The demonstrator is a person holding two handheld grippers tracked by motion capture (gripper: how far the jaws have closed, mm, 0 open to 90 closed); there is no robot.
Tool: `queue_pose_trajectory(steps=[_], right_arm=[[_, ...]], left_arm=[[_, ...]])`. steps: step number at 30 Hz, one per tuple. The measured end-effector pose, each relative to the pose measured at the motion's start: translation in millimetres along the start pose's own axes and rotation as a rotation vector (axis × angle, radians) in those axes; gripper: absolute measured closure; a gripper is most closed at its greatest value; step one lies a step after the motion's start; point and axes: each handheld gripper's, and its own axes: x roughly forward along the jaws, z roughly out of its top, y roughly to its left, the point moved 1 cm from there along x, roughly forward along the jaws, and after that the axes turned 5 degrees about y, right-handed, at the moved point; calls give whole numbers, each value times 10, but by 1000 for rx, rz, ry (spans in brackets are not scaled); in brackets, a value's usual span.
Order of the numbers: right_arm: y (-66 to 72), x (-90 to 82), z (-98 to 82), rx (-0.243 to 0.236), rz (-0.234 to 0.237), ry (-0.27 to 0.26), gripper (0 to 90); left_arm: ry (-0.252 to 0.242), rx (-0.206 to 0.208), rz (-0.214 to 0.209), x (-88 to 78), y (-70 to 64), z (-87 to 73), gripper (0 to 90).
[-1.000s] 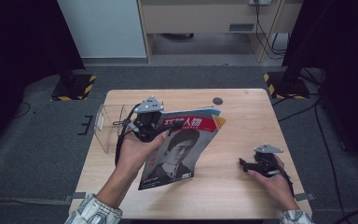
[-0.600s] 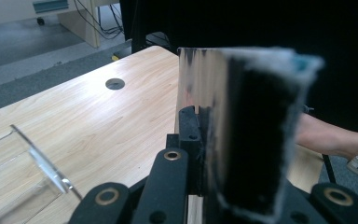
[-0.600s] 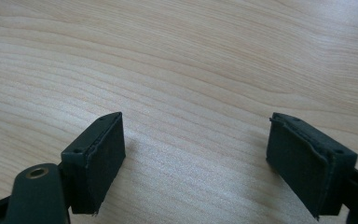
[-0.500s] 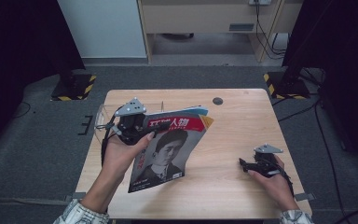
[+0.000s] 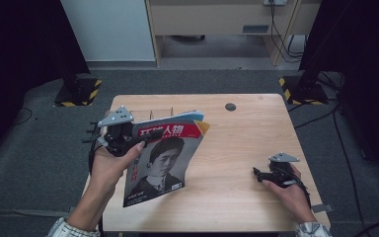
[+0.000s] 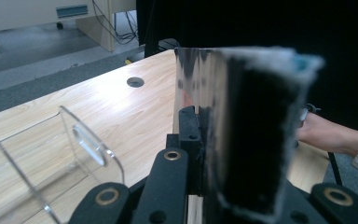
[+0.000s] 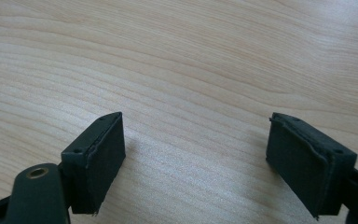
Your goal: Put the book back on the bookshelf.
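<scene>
Two grippers are at work over the pale wooden worktop (image 5: pixel 237 148), one in each of the person's hands. The left gripper (image 5: pixel 121 136) has its fingers pressed tight on the top left corner of a magazine (image 5: pixel 163 158), pinching it so that the magazine hangs lifted and tilted, its cover with a portrait and a red title band facing up toward the person. From the gripper's own view the magazine (image 6: pixel 242 130) stands edge-on right between the black fingers (image 6: pixel 189 135), its page edges blurred and close. Just beside the magazine, on its far left side, a clear plastic rack (image 6: pixel 51 158) sits on the worktop; I can see its curved transparent dividers, and in the high view the rack (image 5: pixel 150 114) peeks out from behind the magazine's upper edge. A small round dark hole (image 5: pixel 230 106) lies in the worktop beyond the magazine, toward the far right of it. Well apart from the magazine, to its right, the right gripper (image 5: pixel 264 174) rests low at the worktop in the person's hand (image 5: pixel 288 190). Its fingers (image 7: pixel 98 158) are spread wide with bare wood grain between them, nothing pinched.
</scene>
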Motion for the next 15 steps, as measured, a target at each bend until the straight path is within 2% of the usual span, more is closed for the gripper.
queue_pose_trajectory(steps=[15], right_arm=[[2,-2,-1,1,1,2,198]], left_arm=[[-10,-28,40,-241,168,-148,864]])
